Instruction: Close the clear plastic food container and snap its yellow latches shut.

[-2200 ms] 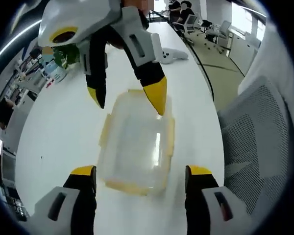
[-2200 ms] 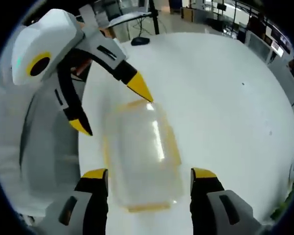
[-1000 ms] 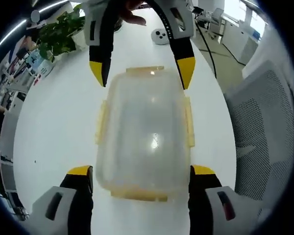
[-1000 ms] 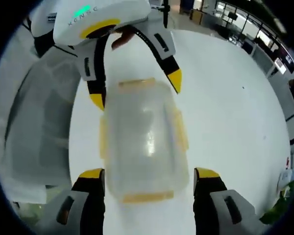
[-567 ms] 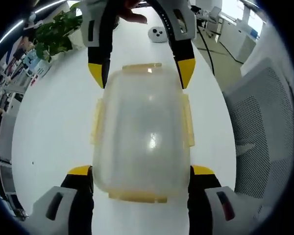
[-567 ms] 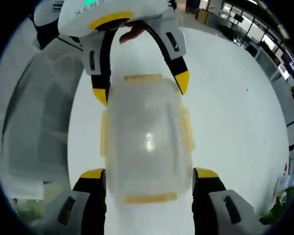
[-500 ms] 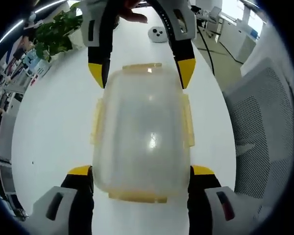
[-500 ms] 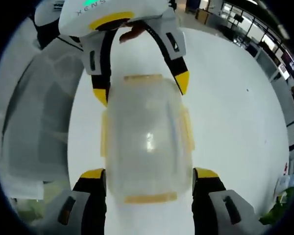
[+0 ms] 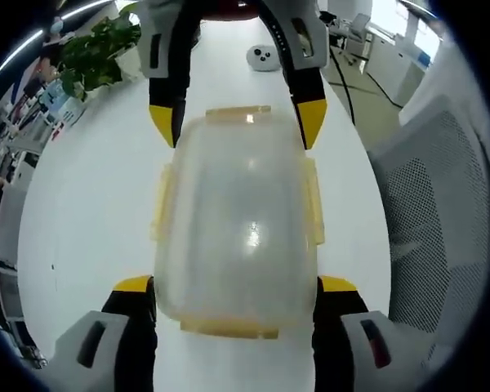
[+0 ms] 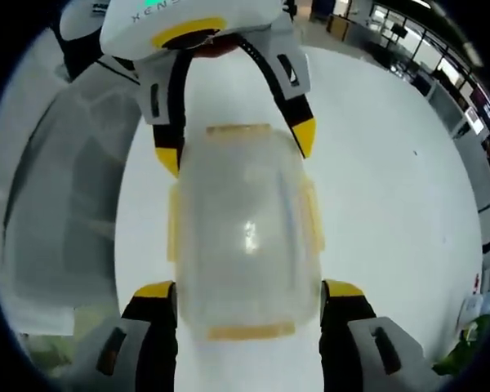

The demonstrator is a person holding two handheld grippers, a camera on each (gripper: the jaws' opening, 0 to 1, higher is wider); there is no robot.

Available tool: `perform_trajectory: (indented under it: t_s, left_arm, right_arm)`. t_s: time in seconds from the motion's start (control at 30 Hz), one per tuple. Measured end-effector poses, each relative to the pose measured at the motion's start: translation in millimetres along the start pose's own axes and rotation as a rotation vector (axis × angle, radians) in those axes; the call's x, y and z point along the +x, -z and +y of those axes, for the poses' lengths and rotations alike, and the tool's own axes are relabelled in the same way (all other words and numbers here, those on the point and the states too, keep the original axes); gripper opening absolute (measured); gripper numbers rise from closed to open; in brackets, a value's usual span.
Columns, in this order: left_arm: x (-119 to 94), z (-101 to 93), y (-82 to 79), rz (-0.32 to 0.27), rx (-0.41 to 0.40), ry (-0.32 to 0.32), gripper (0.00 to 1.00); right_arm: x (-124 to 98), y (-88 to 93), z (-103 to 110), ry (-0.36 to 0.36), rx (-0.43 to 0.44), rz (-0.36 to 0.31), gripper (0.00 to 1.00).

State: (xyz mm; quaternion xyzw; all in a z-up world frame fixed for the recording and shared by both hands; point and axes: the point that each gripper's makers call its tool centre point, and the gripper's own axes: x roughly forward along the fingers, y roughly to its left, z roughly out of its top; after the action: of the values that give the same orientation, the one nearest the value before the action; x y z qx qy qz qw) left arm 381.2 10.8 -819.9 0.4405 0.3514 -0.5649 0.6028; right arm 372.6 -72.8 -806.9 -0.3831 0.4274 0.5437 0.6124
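The clear plastic container (image 9: 235,220) lies on the white table (image 9: 82,212) with its lid on top. Yellow latches (image 9: 313,200) stand out a little from its long sides and both ends. My left gripper (image 9: 235,286) is open, its yellow-tipped jaws straddling the near end of the container. At the far end, my right gripper (image 9: 237,124) is also open and straddles the other corners. In the right gripper view, the same container (image 10: 245,233) sits between my right gripper (image 10: 248,290) and my left gripper (image 10: 235,147), which comes down from above.
A grey mesh chair (image 9: 425,220) stands beside the table's right edge in the left gripper view and as a chair (image 10: 57,188) on the left in the right gripper view. A white controller (image 9: 264,57) and a green plant (image 9: 98,49) sit farther back.
Since 2.2 s ago both grippers have closed in and lined up at the container's two ends. Over the last half second nothing has visibly moved.
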Motion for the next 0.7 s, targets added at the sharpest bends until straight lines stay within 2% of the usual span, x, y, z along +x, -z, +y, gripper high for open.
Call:
perform_trajectory:
  t_s: [0.7]
  left_arm:
    - [-19,-11.8,42.8,0.003,-0.042,-0.012,0.80]
  right_arm:
    - [16,-42.0,12,-0.014,-0.032,0.017,0.71]
